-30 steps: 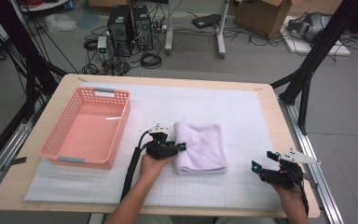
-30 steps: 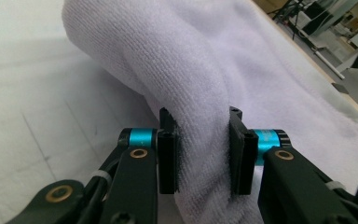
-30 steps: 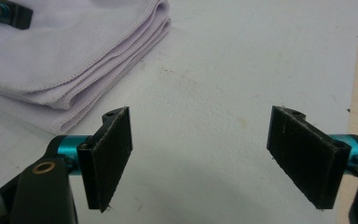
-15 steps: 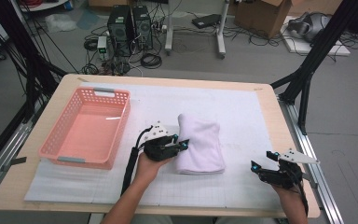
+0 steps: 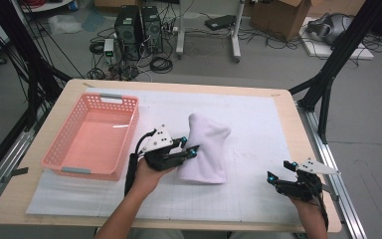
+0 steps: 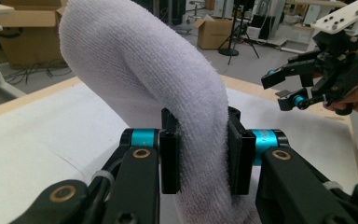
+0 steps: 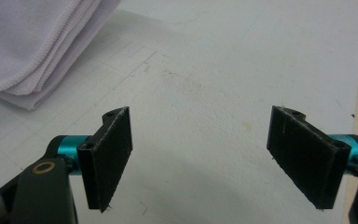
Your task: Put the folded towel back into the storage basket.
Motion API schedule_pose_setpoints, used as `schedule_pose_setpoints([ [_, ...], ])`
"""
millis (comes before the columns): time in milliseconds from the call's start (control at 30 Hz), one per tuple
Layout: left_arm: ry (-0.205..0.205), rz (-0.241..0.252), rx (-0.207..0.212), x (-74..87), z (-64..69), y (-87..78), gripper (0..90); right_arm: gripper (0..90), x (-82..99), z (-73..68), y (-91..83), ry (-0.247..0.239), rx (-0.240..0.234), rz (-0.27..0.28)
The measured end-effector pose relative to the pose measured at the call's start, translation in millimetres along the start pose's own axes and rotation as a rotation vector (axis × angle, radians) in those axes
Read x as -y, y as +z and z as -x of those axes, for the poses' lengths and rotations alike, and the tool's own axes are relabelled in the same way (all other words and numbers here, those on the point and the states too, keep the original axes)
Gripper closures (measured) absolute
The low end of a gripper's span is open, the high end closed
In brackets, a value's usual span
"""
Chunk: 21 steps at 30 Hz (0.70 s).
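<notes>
The folded white terry-cloth towel [image 5: 206,149] is standing humped up over the white gridded paper mat [image 5: 258,124] in the middle of the table, its near end sagging onto the mat and its far end lifted; in the left gripper view the towel [image 6: 168,88] is arching up and away from the jaws, which are pinching a thick fold of it between their black pads [image 6: 170,156]; the left gripper [image 5: 189,149] is clamping that fold at the towel's left edge, held in the person's left hand [image 5: 149,174]; the right gripper [image 5: 282,172] is sitting well apart from the towel, low over the mat near the table's right edge, its jaws spread wide with nothing between them; in the right gripper view the towel's layered hem [image 7: 37,51] is lying off to the upper left of those jaws; the salmon-pink perforated plastic basket [image 5: 64,159] is resting on the mat just left of the left gripper.
</notes>
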<state>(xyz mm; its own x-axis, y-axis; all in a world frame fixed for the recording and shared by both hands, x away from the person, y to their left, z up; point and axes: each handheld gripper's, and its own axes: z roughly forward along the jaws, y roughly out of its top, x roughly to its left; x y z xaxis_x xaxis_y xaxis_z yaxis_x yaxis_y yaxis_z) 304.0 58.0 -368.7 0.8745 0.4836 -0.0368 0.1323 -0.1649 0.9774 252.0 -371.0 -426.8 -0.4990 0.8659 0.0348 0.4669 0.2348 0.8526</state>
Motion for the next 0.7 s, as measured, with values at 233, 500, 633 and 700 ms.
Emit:
schedule_pose_setpoints([
  [233,0.035,0.030,0.023,-11.0,-3.9,-18.1,71.4,21.3,-1.3,-2.0,0.6,-0.005,-0.005,0.002],
  [500,0.060,0.049,0.037,-23.7,-10.3,-37.0,71.4,21.3,-3.5,-5.0,2.6,-0.005,-0.015,0.014],
  [633,0.059,0.070,0.031,-28.2,-15.6,-47.5,71.4,21.3,-5.0,-7.0,2.4,-0.006,-0.018,0.024],
  [700,0.058,0.074,0.029,-30.1,-18.5,-52.9,71.4,21.3,-5.4,-7.5,2.9,-0.009,-0.018,0.027],
])
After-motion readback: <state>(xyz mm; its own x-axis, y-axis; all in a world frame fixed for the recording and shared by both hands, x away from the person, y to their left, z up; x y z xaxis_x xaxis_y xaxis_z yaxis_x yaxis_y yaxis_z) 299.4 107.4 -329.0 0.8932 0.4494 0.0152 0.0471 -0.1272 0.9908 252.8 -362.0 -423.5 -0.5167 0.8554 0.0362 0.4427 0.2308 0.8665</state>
